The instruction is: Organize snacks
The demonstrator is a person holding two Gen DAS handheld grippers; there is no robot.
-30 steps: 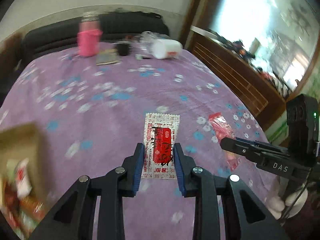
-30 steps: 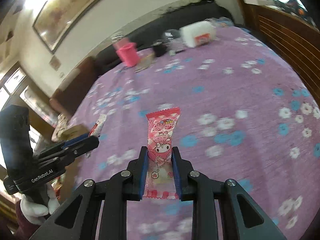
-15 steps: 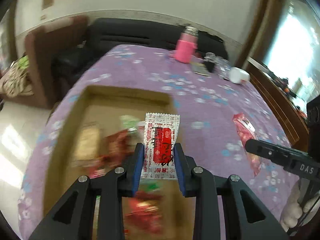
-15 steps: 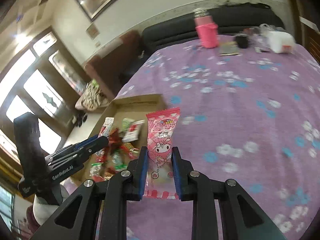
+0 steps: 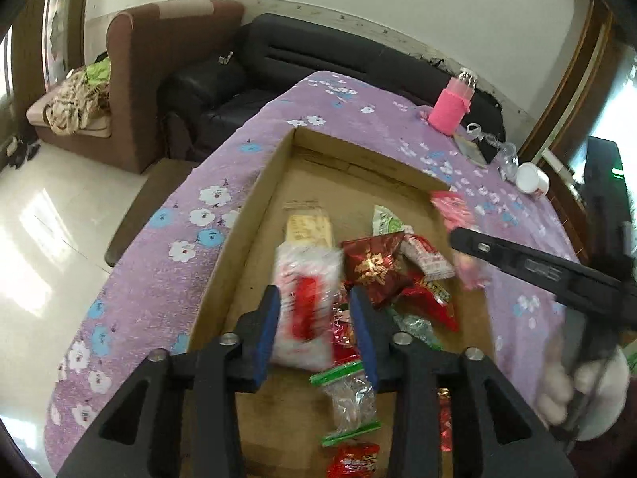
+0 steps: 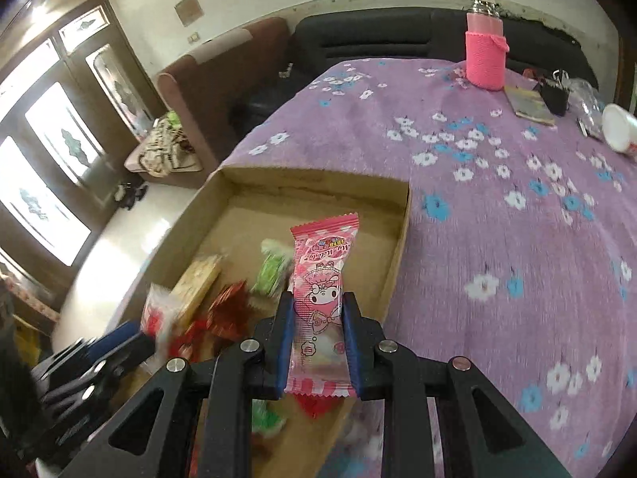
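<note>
Our left gripper [image 5: 314, 322] has just been opening – the white-and-red sachet [image 5: 304, 302], blurred, sits loose between its jaws over the cardboard box [image 5: 254, 207]. Our right gripper [image 6: 316, 344] pinches the pink candy pack [image 6: 322, 298] near the box's right wall [image 6: 398, 251]. Risk: released here, the pack may clip that wall and land on the table [image 6: 497, 239].
</note>
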